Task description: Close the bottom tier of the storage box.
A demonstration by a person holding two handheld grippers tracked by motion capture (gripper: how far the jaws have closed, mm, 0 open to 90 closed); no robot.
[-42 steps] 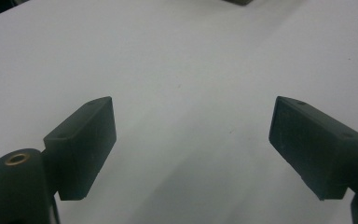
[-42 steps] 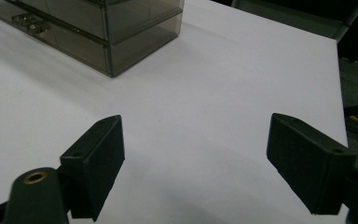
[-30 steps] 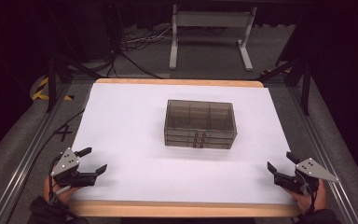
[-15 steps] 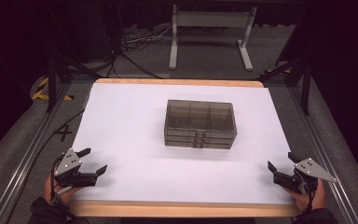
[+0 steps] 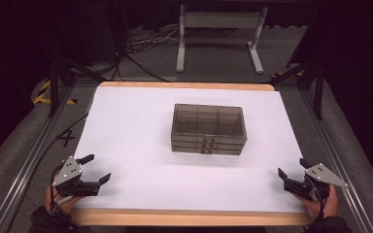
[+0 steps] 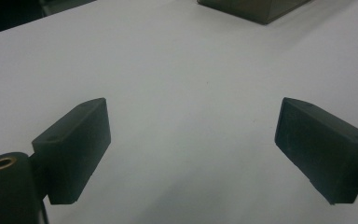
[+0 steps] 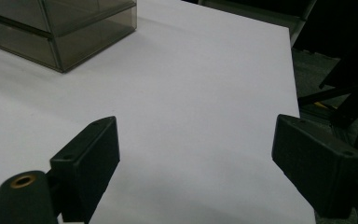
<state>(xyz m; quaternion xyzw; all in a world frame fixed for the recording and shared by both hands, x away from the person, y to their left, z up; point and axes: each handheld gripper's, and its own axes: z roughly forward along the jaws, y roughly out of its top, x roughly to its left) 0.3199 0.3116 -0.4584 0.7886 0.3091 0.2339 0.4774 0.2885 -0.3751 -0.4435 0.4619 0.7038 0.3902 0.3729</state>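
A smoky clear compartment box (image 5: 209, 129) is set at the middle of the white worktop (image 5: 126, 126), reachable from both sides. The left tongs (image 5: 97, 170) and right tongs (image 5: 287, 171) are held spread and empty at the near corners, well apart from it, probably as a ready stance.

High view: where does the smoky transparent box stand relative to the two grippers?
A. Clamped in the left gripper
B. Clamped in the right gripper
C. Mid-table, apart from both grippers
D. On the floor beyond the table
C: the box stands mid-table, while the left gripper and right gripper sit open at the near corners, well clear of it.
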